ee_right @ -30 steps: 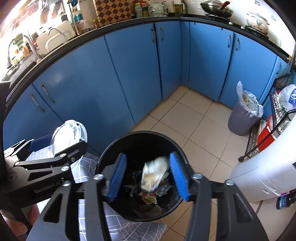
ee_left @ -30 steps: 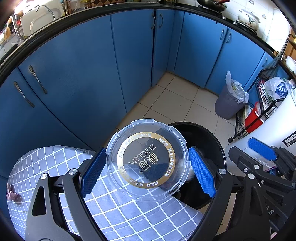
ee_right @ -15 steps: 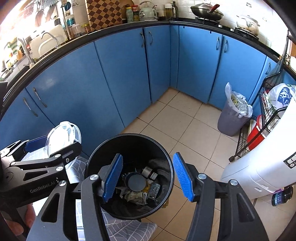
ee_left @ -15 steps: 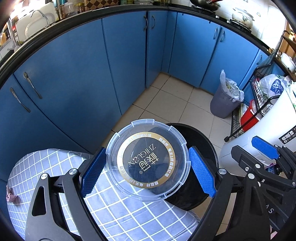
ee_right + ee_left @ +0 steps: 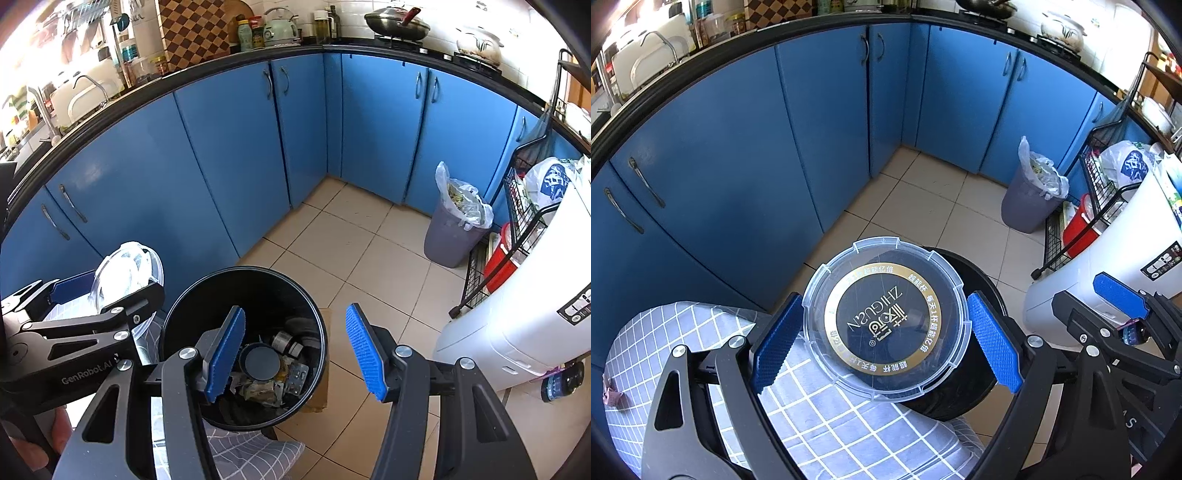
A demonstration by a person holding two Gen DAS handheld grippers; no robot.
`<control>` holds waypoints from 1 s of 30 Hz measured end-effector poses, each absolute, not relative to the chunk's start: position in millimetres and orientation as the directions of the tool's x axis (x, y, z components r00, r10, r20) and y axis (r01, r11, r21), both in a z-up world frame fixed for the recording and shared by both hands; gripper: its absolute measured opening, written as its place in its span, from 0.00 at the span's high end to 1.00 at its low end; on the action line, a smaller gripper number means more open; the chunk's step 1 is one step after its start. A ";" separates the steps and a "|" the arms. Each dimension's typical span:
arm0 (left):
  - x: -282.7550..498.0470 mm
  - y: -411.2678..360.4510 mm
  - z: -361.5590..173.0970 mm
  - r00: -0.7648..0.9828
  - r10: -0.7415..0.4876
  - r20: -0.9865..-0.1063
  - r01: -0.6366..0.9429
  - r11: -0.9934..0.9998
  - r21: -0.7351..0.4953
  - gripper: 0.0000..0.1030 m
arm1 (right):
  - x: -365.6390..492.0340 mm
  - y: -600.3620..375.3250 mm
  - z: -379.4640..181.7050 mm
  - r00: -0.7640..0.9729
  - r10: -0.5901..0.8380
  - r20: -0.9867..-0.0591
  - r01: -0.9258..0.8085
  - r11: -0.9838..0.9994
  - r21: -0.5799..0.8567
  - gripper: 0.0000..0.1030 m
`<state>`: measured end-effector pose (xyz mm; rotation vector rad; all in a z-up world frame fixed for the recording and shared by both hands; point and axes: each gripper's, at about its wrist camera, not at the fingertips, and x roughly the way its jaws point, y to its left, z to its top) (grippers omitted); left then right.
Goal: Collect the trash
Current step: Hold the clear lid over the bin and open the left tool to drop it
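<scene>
A clear round plastic lid point(image 5: 886, 280) with a gold-ringed black label sits between the blue pads of my left gripper point(image 5: 884, 332), which is shut on its rim, above the table edge and the black bin point(image 5: 964, 391). In the right wrist view the black bin point(image 5: 258, 291) stands on the floor with mixed trash point(image 5: 266, 373) at its bottom. My right gripper point(image 5: 295, 310) hangs open over the bin's right rim, nothing between its pads. The left gripper point(image 5: 110, 314) with the lid point(image 5: 125, 273) shows at the left there.
A grey-checked cloth point(image 5: 831, 417) covers the table beside the bin. Blue cabinets point(image 5: 229, 162) wrap the corner. A grey bin with a bag liner point(image 5: 454, 229), a wire rack point(image 5: 524, 221), a red bucket point(image 5: 502, 262) and a white appliance point(image 5: 524, 314) stand at the right.
A pale crumpled piece that was dropping between the right pads a second ago now lies in the bin. Both grippers have shifted slightly; the lid stays gripped.
</scene>
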<state>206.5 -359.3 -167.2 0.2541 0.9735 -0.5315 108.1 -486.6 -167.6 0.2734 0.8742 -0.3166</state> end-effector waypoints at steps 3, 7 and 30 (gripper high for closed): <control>205.4 -360.0 -167.0 0.446 -0.314 -0.838 0.533 0.845 -0.032 0.15 | 104.9 -487.4 -166.9 0.602 -0.161 -0.782 0.385 0.917 0.107 0.46; 201.8 -359.5 -165.3 0.449 -0.313 -0.837 0.535 0.844 -0.028 0.15 | 102.3 -488.3 -166.4 0.604 -0.161 -0.781 0.386 0.916 0.109 0.46; 198.1 -363.0 -158.7 0.431 -0.315 -0.845 0.539 0.842 -0.039 0.14 | 84.9 -495.3 -157.4 0.619 -0.168 -0.767 0.401 0.908 0.125 0.46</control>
